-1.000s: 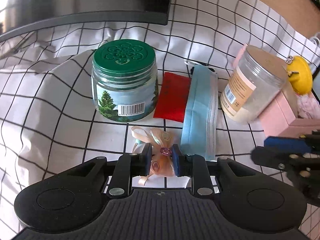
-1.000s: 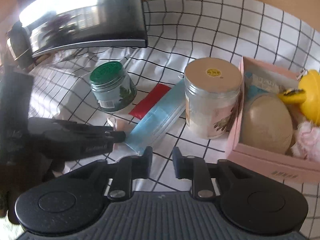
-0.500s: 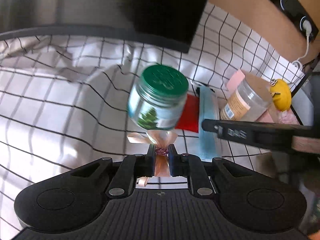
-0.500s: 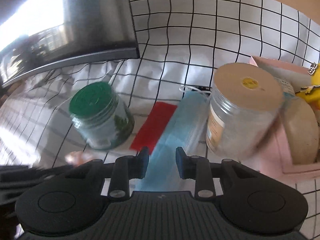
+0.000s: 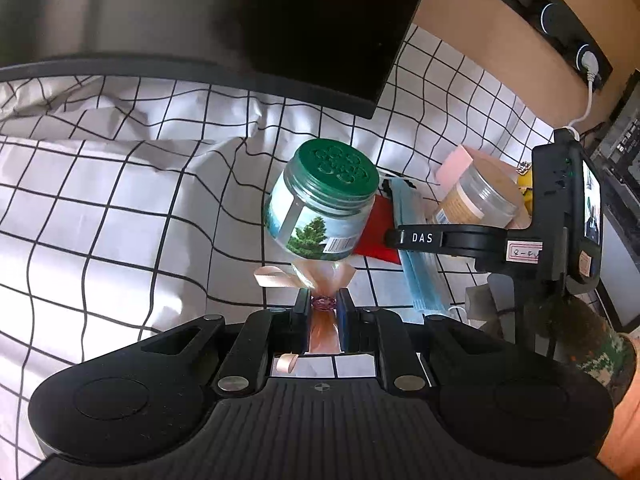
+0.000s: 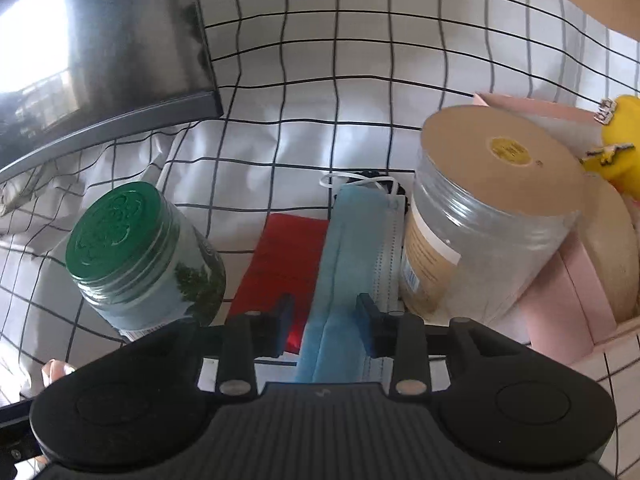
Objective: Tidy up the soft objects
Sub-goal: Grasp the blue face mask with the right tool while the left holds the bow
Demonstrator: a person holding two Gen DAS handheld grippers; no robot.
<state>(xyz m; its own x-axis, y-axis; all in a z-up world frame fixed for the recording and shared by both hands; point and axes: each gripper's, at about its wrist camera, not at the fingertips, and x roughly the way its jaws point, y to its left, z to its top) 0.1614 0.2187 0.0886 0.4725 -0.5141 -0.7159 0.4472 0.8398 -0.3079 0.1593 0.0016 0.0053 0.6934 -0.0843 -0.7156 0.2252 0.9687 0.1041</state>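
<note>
My left gripper (image 5: 324,305) is shut on a peach ribbon bow (image 5: 323,278) with a pink bead, held up off the cloth. My right gripper (image 6: 325,314) is open, its jaws on either side of a folded blue face mask (image 6: 348,252) that lies on the checked cloth; it shows as a black arm in the left wrist view (image 5: 448,238). A red pouch (image 6: 284,252) lies just left of the mask. A pink box (image 6: 560,288) at the right holds a beige round pad (image 6: 612,248) and a yellow toy (image 6: 620,140).
A green-lidded jar (image 6: 136,248) stands left of the pouch. A clear jar with a tan lid (image 6: 488,216) stands between the mask and the pink box. A dark monitor (image 6: 80,48) stands at the back left. The cloth (image 5: 100,208) is wrinkled.
My left gripper closed on the ribbon bow and lifted it off the cloth. My right gripper moved forward and down over the blue mask, jaws open wider.
</note>
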